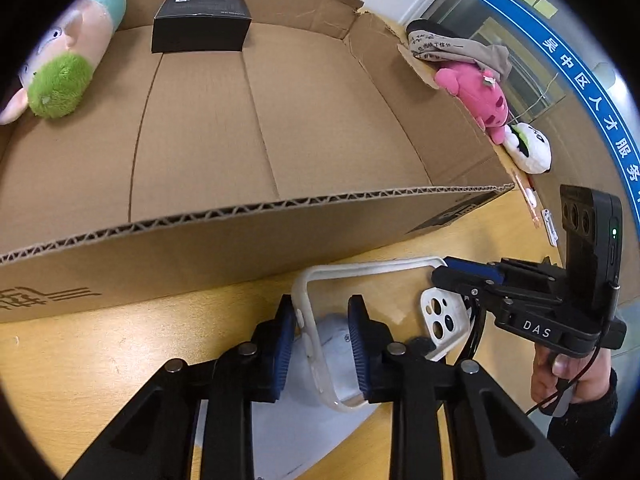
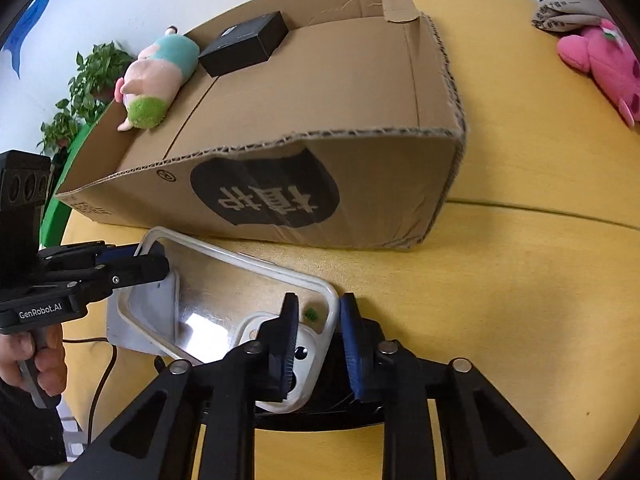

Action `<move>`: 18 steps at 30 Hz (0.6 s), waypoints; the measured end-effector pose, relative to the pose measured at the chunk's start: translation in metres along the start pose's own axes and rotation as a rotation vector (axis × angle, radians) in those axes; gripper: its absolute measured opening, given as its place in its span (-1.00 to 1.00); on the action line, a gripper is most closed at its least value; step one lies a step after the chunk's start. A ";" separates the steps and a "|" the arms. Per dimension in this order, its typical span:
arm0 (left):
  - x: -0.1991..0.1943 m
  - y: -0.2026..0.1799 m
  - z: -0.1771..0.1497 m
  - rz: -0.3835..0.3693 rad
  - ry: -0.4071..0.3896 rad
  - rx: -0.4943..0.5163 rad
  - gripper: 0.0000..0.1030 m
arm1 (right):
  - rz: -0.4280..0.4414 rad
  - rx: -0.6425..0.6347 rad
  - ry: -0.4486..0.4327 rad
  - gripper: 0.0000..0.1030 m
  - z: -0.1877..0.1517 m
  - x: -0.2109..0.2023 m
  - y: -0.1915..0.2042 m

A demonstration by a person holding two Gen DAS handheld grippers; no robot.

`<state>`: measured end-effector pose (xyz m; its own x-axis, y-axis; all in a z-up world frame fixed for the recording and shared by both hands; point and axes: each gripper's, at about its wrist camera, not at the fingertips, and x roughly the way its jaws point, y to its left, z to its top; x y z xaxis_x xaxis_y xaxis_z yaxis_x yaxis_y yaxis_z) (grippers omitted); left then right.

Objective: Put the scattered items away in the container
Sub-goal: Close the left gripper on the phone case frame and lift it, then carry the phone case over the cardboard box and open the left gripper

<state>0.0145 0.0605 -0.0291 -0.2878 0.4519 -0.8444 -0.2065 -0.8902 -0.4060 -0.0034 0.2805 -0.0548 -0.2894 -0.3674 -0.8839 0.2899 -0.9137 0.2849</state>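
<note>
On left gripper point(image 2: 154, 258): "GenRobot.AI"

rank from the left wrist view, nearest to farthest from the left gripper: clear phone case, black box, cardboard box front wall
1. Clear plastic phone case, its edge between the left gripper fingers.
2. Corrugated cardboard box front wall, just ahead.
3. Small black rectangular box, at the back, inside.

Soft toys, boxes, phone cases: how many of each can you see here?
Soft toys: 3 - pig in the cardboard box, pink one, white one
Black boxes: 1
Clear phone cases: 1
Cardboard boxes: 1
Total: 6
</note>
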 end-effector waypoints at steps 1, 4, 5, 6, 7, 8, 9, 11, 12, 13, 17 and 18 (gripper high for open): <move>-0.001 0.000 0.000 -0.002 -0.006 -0.001 -0.53 | 0.002 0.006 -0.012 -0.63 -0.002 0.000 0.000; -0.008 -0.002 -0.001 -0.003 -0.031 0.015 -0.58 | 0.006 0.011 -0.039 -0.64 -0.009 -0.001 0.001; -0.012 -0.003 -0.002 0.003 -0.044 0.022 -0.59 | 0.006 0.007 -0.051 -0.72 -0.012 -0.004 0.002; -0.017 -0.005 -0.003 0.006 -0.060 0.028 -0.62 | 0.003 0.005 -0.063 -0.79 -0.014 -0.007 0.003; -0.023 -0.005 -0.003 -0.002 -0.074 0.030 -0.66 | -0.001 0.005 -0.078 -0.84 -0.015 -0.011 0.004; -0.030 -0.006 -0.004 -0.012 -0.093 0.032 -0.67 | 0.006 0.009 -0.092 -0.85 -0.016 -0.015 0.005; -0.037 -0.007 -0.005 -0.017 -0.109 0.034 -0.69 | 0.015 0.016 -0.116 -0.85 -0.017 -0.021 0.006; -0.047 -0.009 -0.006 -0.010 -0.135 0.044 -0.69 | 0.027 0.018 -0.142 -0.86 -0.016 -0.029 0.010; -0.054 -0.011 -0.006 -0.006 -0.154 0.049 -0.69 | 0.026 0.016 -0.149 -0.86 -0.015 -0.032 0.013; -0.059 -0.013 -0.006 -0.004 -0.168 0.052 -0.69 | 0.018 0.004 -0.163 -0.86 -0.013 -0.037 0.018; -0.091 -0.012 -0.002 -0.023 -0.244 0.057 -0.70 | 0.013 -0.030 -0.230 -0.86 -0.002 -0.059 0.034; -0.096 -0.012 -0.001 -0.026 -0.256 0.059 -0.70 | 0.016 -0.039 -0.246 -0.86 0.002 -0.064 0.039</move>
<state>0.0458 0.0272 0.0567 -0.5076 0.4814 -0.7146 -0.2687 -0.8764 -0.3995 0.0245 0.2685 0.0133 -0.4962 -0.4173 -0.7613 0.3300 -0.9018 0.2792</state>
